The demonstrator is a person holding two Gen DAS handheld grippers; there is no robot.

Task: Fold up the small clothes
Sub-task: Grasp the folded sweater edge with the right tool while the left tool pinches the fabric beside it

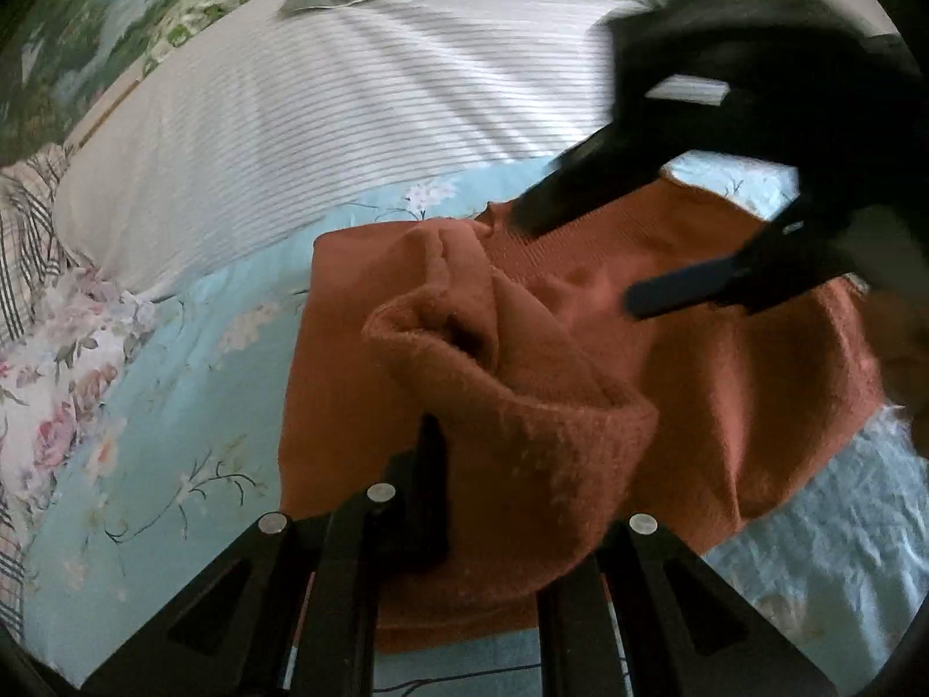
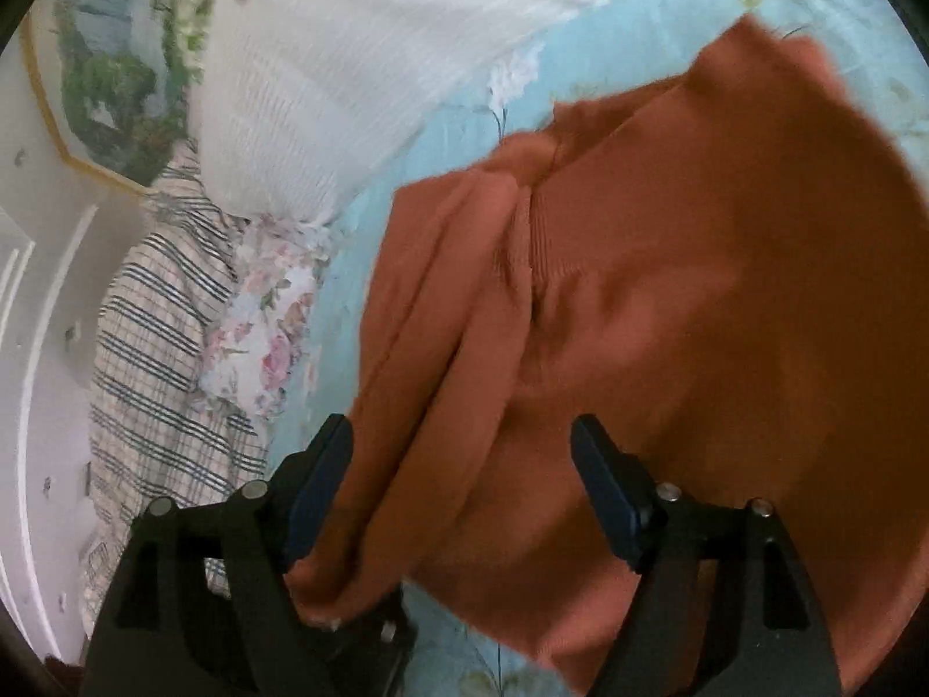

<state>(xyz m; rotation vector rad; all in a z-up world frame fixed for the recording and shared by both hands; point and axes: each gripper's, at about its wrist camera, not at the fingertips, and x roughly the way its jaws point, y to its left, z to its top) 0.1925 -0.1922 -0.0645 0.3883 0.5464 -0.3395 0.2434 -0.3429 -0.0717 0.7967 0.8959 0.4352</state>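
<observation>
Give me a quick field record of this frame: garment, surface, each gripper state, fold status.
garment: rust-orange sweater, partly folded, bunched ridge down its middle
surface: light blue floral bedsheet
left gripper: one finger visible, the other hidden by draped sweater edge; state unclear
right gripper: open, above sweater
background: white striped pillow
fold status: unfinished

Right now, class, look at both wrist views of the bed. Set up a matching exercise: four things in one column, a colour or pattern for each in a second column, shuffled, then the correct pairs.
Things:
1. sweater
2. bed sheet
3. pillow
4. right gripper

Descriptions:
A. white with thin grey stripes
B. black with dark blue finger pads
C. rust orange
D. light blue with flower print

Pairs: 1-C, 2-D, 3-A, 4-B
</observation>
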